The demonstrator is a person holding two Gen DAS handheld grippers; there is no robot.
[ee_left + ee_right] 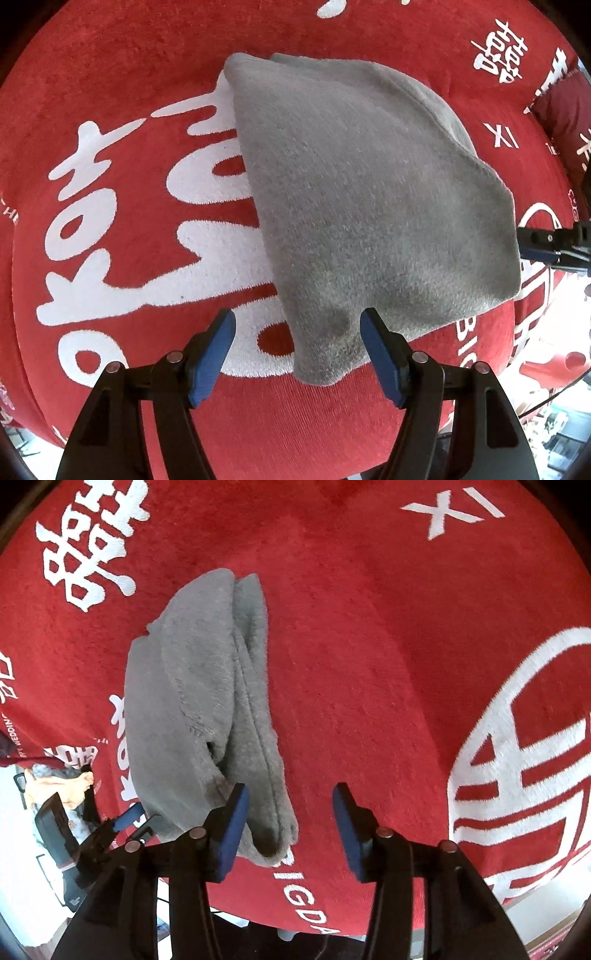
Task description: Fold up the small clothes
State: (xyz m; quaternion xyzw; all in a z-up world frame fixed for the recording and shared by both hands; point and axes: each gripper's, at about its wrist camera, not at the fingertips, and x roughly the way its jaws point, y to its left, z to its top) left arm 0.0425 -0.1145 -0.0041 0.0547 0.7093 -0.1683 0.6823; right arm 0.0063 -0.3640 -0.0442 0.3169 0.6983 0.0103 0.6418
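My left wrist camera looks forward and down along my left gripper (297,325), close over the red cloth (147,92), with the grey garment (369,203) filling the middle of its view. My right wrist camera looks down along my right gripper (290,801) from the garment's (195,701) other side, just as near. Both views share the garment, the red cloth (369,627) and each other's gripper at the edge.

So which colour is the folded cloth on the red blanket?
Plain grey, without any pattern: the folded cloth shows best in the left wrist view.
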